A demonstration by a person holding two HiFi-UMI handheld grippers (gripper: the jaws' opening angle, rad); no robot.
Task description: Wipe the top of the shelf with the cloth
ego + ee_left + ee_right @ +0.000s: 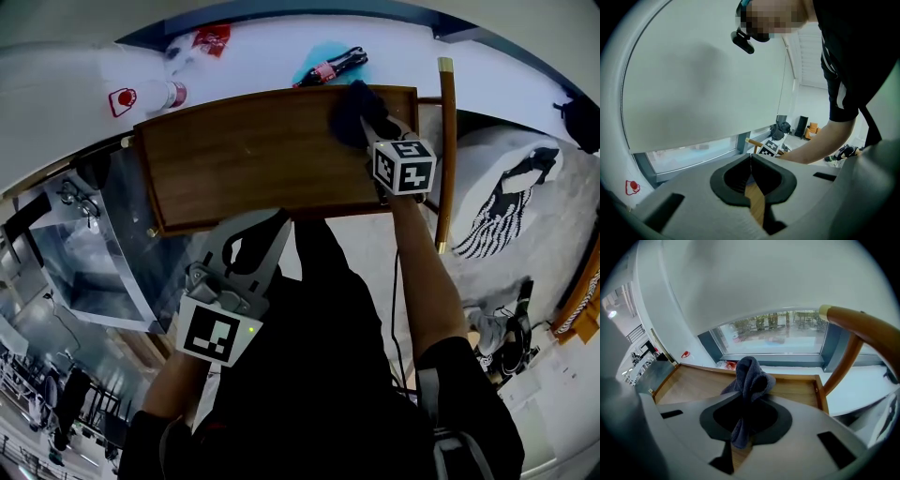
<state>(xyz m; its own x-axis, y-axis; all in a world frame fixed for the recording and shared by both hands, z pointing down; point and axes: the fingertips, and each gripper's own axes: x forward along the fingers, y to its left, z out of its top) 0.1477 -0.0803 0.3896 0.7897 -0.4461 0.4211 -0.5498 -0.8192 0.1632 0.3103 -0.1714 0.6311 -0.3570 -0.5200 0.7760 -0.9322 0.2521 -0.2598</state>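
Right gripper: your right gripper point(373, 131) reaches out over the far right corner of the shelf top point(253, 155), with your arm stretched forward above the right end.
Right jaws: they are clamped on the cloth point(750, 378), which fills the gap between them.
Cloth: it is dark grey and bunched. A knot of it stands up beyond the jaw tips and a tail hangs down between them. In the head view it lies over the far right corner, just inside the rim point(281, 93). You cannot tell from any view whether it presses on the wood.
Left gripper: your left gripper point(751, 159) is low and close to your body, on the near side of the shelf and well apart from the cloth. It points up toward the shelf's front edge.
Left jaws: they are together, pad against pad, with nothing between them. A strip of wood shows through the slot below the pads.
Shelf top: it is brown wood, a long rectangle with a raised rim all round, and bare apart from the cloth. A glass panel point(127, 244) falls away below its left end.
Rod: a wooden rod point(445, 150) with a pale cap stands just beside the right end of the shelf. In the right gripper view it curves up at the right.
Ledge: on the white ledge point(253, 52) beyond the shelf lie a bottle point(330, 67) and a red packet point(212, 37).
Floor: a pale rug point(511, 202) with a black figure lies to your right.
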